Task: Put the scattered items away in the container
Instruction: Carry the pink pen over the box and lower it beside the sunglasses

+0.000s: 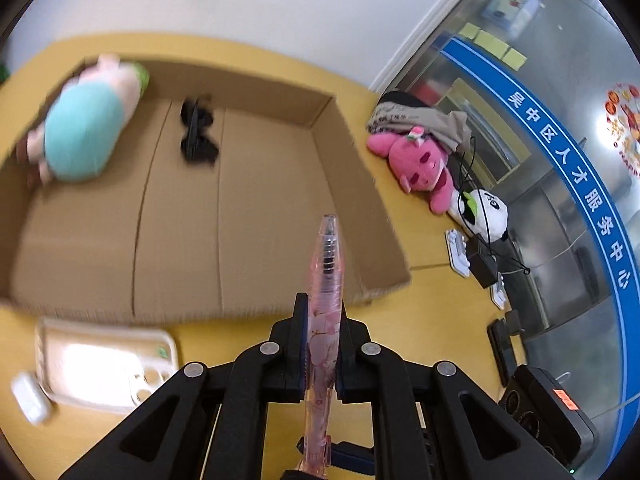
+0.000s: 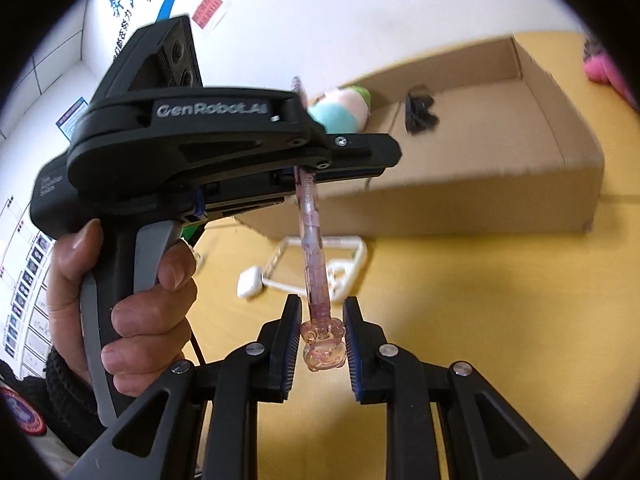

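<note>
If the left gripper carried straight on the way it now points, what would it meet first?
Probably the near wall of the cardboard box: the left gripper, shut on the pink pen, aims there, though the pen tip may already overhang it; depth is unclear.

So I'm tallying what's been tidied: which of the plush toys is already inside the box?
The teal-bodied plush, lying in the cardboard box's far left corner. The pink plush and the panda plush lie outside it on the table.
</note>
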`<state>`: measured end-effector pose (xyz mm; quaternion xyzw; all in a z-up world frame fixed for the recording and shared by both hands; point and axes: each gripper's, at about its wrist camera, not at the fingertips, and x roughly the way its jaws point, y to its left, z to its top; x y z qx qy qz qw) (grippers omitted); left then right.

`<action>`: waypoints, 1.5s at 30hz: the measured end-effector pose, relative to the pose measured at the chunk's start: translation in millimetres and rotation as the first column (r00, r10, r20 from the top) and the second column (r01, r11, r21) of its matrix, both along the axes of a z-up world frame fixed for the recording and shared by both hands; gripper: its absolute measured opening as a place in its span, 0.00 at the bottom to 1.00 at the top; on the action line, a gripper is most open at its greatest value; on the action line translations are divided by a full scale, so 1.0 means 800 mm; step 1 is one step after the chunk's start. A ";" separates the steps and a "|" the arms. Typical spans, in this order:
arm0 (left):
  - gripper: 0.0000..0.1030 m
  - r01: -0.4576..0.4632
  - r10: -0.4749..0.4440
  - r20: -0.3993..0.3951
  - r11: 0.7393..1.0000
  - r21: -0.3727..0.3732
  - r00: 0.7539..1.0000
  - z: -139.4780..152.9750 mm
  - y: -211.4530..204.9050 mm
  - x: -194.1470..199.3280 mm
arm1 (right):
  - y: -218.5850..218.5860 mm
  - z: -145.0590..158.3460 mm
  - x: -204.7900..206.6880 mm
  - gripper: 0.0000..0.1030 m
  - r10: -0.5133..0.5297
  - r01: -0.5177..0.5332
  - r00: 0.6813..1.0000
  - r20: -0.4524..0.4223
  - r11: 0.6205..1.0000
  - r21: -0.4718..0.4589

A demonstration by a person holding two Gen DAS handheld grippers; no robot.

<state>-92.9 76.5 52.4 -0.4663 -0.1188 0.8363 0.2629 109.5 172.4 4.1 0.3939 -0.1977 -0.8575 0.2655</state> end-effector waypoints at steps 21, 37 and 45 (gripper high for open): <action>0.08 0.099 -0.103 -0.107 0.994 -0.039 0.989 0.098 0.043 -0.159 | 0.033 0.092 -0.132 0.19 -0.064 0.076 0.983 -0.173 0.995 0.060; 0.08 0.096 -0.088 0.092 0.992 -0.082 0.992 0.006 0.068 -0.344 | 0.077 0.040 -0.299 0.19 -0.070 0.072 0.991 0.113 0.997 -0.019; 0.08 0.104 -0.076 0.237 0.989 -0.108 0.969 -0.075 0.089 -0.399 | 0.088 -0.022 -0.358 0.19 -0.105 0.100 0.957 0.270 0.994 0.030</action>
